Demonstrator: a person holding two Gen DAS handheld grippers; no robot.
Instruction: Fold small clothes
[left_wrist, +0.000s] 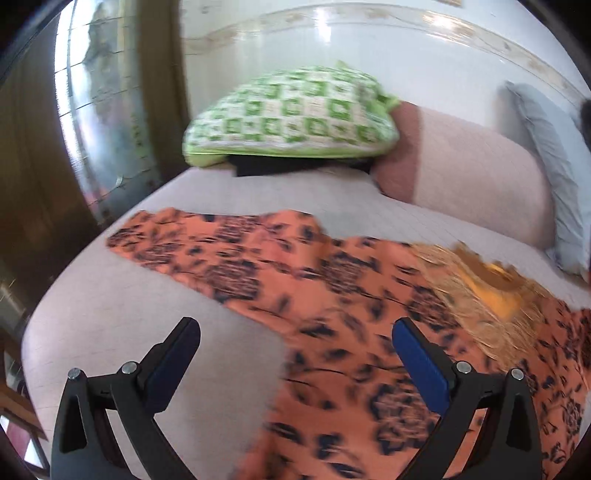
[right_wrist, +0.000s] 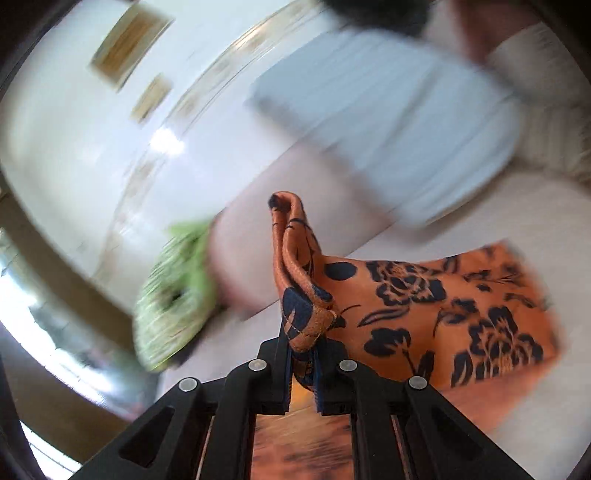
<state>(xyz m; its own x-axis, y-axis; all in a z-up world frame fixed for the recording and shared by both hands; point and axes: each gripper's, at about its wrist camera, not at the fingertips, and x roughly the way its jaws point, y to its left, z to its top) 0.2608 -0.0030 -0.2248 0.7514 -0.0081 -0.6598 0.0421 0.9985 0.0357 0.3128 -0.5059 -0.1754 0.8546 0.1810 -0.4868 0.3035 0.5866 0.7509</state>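
An orange garment with a dark floral print lies spread on the pale bed cover. A golden embroidered neck patch shows at its right. My left gripper is open and empty, hovering over the garment's near left edge, not touching it. My right gripper is shut on a bunched edge of the same garment and holds it lifted, with the cloth trailing to the right over the bed. The right wrist view is motion-blurred.
A green-and-white checked pillow lies at the bed's head, with a pink bolster and a grey pillow to its right. A white wall is behind. A window and brown curtain stand at the left.
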